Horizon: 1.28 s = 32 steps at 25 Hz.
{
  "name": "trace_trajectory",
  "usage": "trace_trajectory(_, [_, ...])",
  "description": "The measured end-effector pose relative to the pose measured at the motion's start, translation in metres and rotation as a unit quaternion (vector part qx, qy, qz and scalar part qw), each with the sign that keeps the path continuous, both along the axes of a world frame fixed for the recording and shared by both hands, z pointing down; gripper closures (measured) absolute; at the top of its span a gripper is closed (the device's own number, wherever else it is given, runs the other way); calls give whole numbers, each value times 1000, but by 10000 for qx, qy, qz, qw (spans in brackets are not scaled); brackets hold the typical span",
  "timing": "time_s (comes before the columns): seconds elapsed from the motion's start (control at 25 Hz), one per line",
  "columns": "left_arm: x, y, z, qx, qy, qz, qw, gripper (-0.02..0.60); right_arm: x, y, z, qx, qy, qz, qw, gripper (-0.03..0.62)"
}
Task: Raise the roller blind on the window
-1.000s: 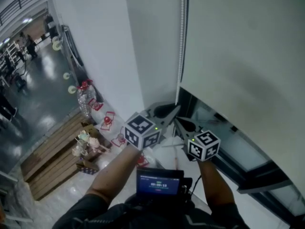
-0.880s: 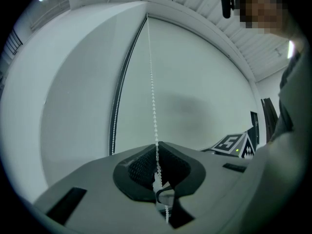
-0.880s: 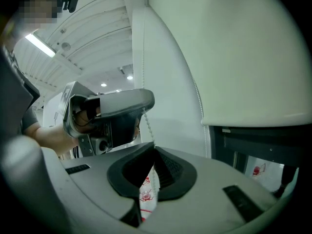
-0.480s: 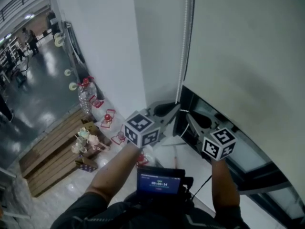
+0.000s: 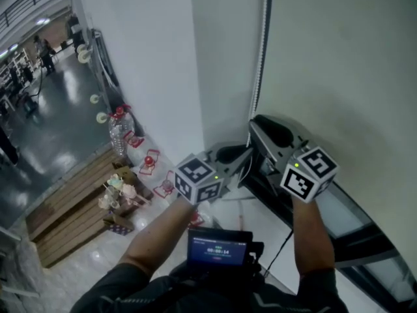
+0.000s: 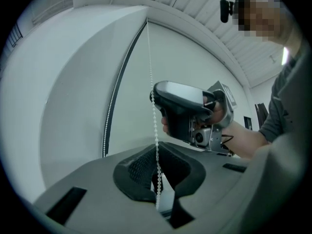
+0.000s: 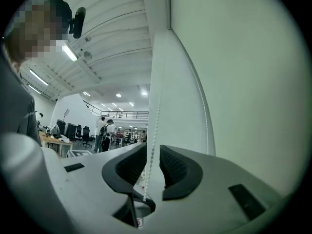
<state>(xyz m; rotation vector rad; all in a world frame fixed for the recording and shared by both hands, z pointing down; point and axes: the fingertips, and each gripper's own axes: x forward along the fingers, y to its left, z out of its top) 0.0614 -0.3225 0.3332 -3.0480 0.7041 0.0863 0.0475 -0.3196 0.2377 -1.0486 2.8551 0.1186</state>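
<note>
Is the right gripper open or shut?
Open: the right gripper has just been opening; jaws stand apart, bead chain hanging between them.

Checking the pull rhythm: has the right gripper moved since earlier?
Yes: right gripper rose to the bottom edge of the blind; jaws just opened, chain between them.

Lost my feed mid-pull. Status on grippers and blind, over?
Left gripper shut on bead chain. Right gripper jaws just opening, chain between them, ungripped. Roller blind partly down. Nothing blocking.
</note>
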Motion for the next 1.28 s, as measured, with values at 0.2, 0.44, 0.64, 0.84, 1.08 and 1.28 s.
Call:
trace_trajectory(0.2, [-1,8,1,53,22,91,9999,572,-11,1,2,0,-49,-123,9999,586])
trace_trajectory(0.44, [2,9,-1,-6,41,105,9999,572,-8,0,2,-72,-164,-168,9997,592])
trace_trajectory(0.64, [3,8,21,-155,-8,130,9998,572,-6,-2,22,-236,-137,-120,9996,592])
trace_trajectory(0.84, [4,9,45,-346,-104,174,9992,572,-6,-4,47,-379,-120,-64,9992,592])
trace_trajectory(1.08, [7,10,69,-495,-244,148,9984,572,-2,-3,72,-598,-126,-42,9981,592])
trace_trajectory(1.28, [1,8,73,-375,-330,0,9987,571,-1,-4,76,-659,-123,4,9978,592])
